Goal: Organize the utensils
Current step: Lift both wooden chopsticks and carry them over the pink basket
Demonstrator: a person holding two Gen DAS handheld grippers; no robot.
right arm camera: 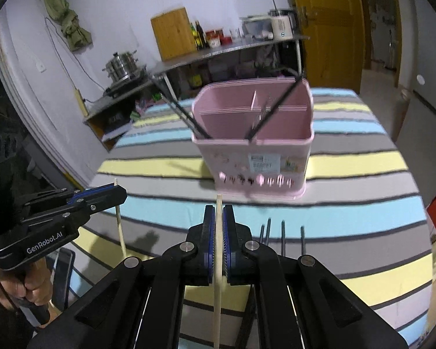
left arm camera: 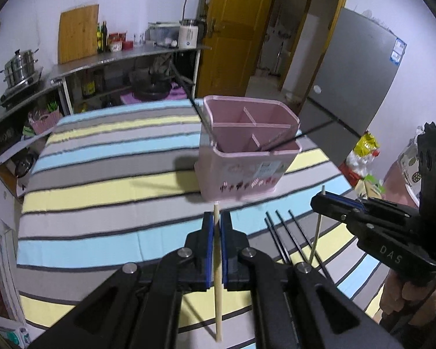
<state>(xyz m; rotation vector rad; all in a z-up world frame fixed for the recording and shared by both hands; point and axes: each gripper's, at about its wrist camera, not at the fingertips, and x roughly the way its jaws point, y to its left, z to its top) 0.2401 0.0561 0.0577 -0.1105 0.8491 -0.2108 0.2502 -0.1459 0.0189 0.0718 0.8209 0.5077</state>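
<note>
A pink divided utensil holder (left arm camera: 247,160) (right arm camera: 255,145) stands on the striped tablecloth, and black chopsticks (left arm camera: 197,110) lean out of it. My left gripper (left arm camera: 217,218) is shut on a wooden chopstick (left arm camera: 218,290) held upright above the table, short of the holder. In the right wrist view this left gripper (right arm camera: 116,192) shows at the left with its stick (right arm camera: 119,226). My right gripper (right arm camera: 219,212) is shut on a second wooden chopstick (right arm camera: 217,305). The left wrist view has it at the right (left arm camera: 322,200). Several black chopsticks (left arm camera: 284,238) (right arm camera: 282,232) lie on the cloth between the grippers.
The striped tablecloth (left arm camera: 101,174) covers the table. Behind it runs a steel counter (left arm camera: 116,58) with a pot (left arm camera: 20,67), a cutting board (left arm camera: 78,32) and bottles. A yellow door (left arm camera: 235,29) and a grey fridge (left arm camera: 357,72) stand at the back right. A hand (right arm camera: 14,285) grips the left tool's handle.
</note>
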